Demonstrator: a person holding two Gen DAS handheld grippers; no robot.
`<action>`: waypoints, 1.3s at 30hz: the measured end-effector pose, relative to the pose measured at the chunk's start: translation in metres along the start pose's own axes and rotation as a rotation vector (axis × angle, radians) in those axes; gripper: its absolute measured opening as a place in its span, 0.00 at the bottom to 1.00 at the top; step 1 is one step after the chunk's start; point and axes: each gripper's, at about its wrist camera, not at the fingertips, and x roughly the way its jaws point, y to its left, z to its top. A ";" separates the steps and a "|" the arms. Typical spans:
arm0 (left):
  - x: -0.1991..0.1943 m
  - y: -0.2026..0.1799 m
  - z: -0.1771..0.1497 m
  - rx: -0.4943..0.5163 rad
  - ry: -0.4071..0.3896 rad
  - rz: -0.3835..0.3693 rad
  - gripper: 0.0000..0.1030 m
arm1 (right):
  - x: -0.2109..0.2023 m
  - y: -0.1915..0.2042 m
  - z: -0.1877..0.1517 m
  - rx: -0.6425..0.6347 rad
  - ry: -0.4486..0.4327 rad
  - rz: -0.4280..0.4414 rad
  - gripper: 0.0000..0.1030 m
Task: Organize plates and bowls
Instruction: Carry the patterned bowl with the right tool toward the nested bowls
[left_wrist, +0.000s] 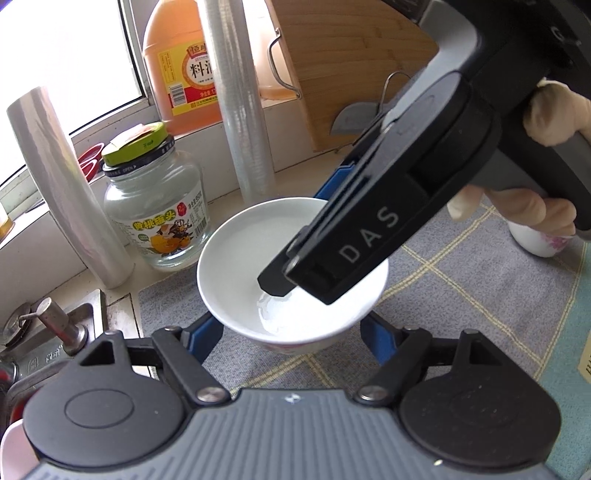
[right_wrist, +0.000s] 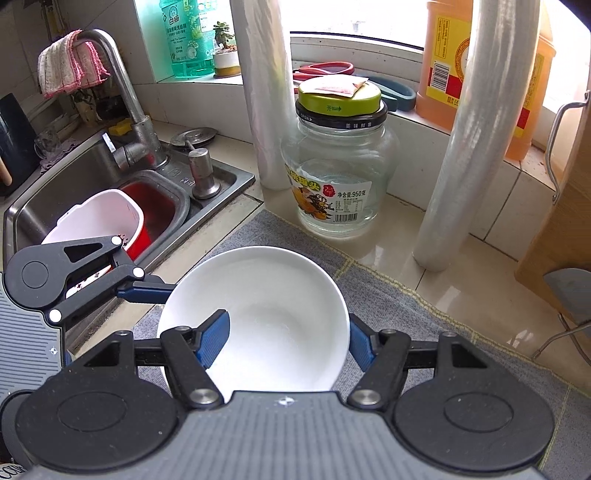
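The right gripper (left_wrist: 295, 273) carries the letters "DAS" in white on its black arm. The glass jar (right_wrist: 338, 177) with the yellow-green lid has a label showing peaches, Chinese writing and "950"; its black lid ring reads "OPEN". The big orange bottle (left_wrist: 177, 62) on the window ledge wears a yellow and red label with Chinese characters. A green bottle (right_wrist: 186, 37) stands on the ledge beyond the sink (right_wrist: 55, 192).

The white bowl (right_wrist: 266, 321) sits above the grey checked mat (right_wrist: 424, 306), near the mat's corner closest to the sink and the jar. It is plain, glossy white inside and empty, with a bit of pink pattern low on its outer wall in the left wrist view.

The right gripper is clamped on the bowl's rim: one blue pad lies inside the bowl, the other against the outer wall. The left gripper (left_wrist: 291, 328) has its blue fingers on either side of the bowl's lower body; whether the pads press on it cannot be told. In the right wrist view one of its blue fingers (right_wrist: 147, 290) reaches the bowl's rim on the sink side.

A gloved hand (left_wrist: 550, 114) holds the right gripper's handle. Two rolls of clear film (right_wrist: 469, 147) stand on the counter beside the jar.
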 end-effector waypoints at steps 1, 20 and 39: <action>-0.002 -0.003 0.002 0.006 0.002 -0.001 0.79 | -0.004 0.000 -0.002 0.002 -0.004 -0.001 0.71; -0.018 -0.075 0.043 0.165 0.013 -0.087 0.79 | -0.085 -0.028 -0.057 0.058 -0.062 -0.093 0.71; -0.005 -0.165 0.117 0.324 0.019 -0.274 0.79 | -0.176 -0.085 -0.121 0.179 -0.049 -0.304 0.71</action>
